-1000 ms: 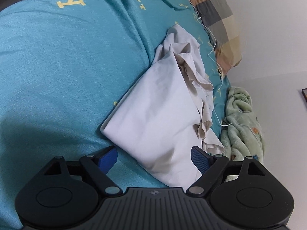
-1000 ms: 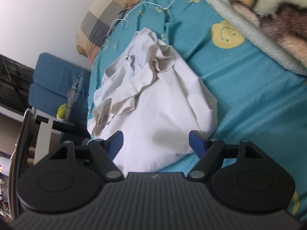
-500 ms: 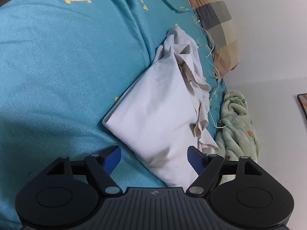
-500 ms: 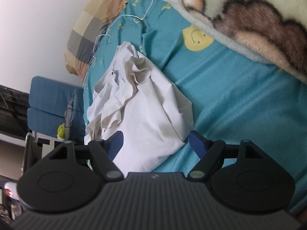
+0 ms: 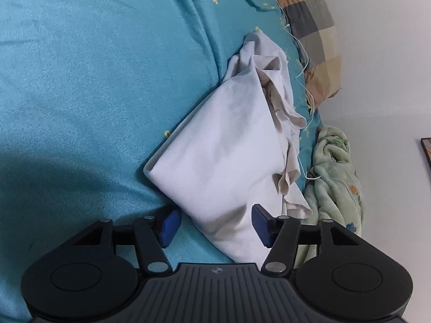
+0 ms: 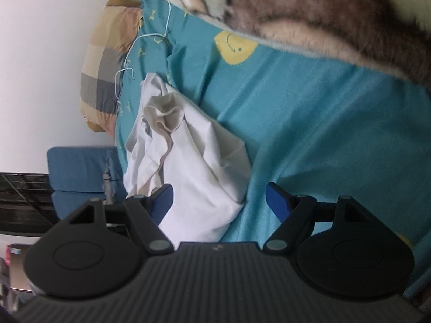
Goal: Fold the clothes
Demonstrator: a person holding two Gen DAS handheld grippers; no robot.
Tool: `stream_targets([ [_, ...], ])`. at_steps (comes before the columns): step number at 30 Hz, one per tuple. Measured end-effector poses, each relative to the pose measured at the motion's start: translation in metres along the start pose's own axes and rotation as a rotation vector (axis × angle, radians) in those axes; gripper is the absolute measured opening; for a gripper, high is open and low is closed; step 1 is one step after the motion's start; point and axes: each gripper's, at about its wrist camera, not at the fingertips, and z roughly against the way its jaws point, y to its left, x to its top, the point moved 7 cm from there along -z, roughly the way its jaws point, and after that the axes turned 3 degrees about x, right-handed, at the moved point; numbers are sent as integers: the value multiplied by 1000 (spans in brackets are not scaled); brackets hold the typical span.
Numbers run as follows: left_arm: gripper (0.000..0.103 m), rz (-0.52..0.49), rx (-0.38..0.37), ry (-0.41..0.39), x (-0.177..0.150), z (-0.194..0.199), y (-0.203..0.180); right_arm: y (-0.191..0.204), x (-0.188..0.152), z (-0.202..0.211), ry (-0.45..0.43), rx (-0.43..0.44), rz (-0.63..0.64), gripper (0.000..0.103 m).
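A white shirt (image 5: 226, 150) lies partly folded on the teal bedsheet (image 5: 94, 94), its crumpled collar and sleeves towards the pillow. My left gripper (image 5: 215, 224) is open, its blue pads straddling the shirt's near corner. In the right wrist view the same shirt (image 6: 194, 167) lies ahead; my right gripper (image 6: 219, 202) is open, its left pad over the shirt's near edge and its right pad over bare sheet. Neither gripper holds anything.
A checked pillow (image 5: 315, 35) lies at the head of the bed by the white wall. A thin white cord (image 5: 304, 62) runs along the sheet. A green fleece (image 5: 336, 175) is bunched at the bed's edge. A furry blanket (image 6: 309, 13) lies along one side, and a blue chair (image 6: 80, 167) stands beside the bed.
My left gripper has closed in on the shirt's near corner and narrowed slightly. My right gripper has rolled and shifted right, so the shirt now sits left of centre; the shirt has not moved.
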Motion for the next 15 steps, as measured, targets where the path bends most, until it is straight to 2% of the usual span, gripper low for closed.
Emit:
stream_targets([
  [7,49,46,-35,-14,7,0,0,5,-20,-18,104,114,-74,78],
  [10,36,32,-42,-29,8,2,-3,8,-28,-25,139,155,-91,78],
  [11,28,21,-44,-35,8,4,-5,9,-29,-27,143,163,-90,78],
  [12,23,14,-51,-41,8,5,-6,10,-30,-28,147,171,-90,78],
  [15,22,-1,-81,-61,8,11,-13,13,-31,-31,161,197,-96,77],
])
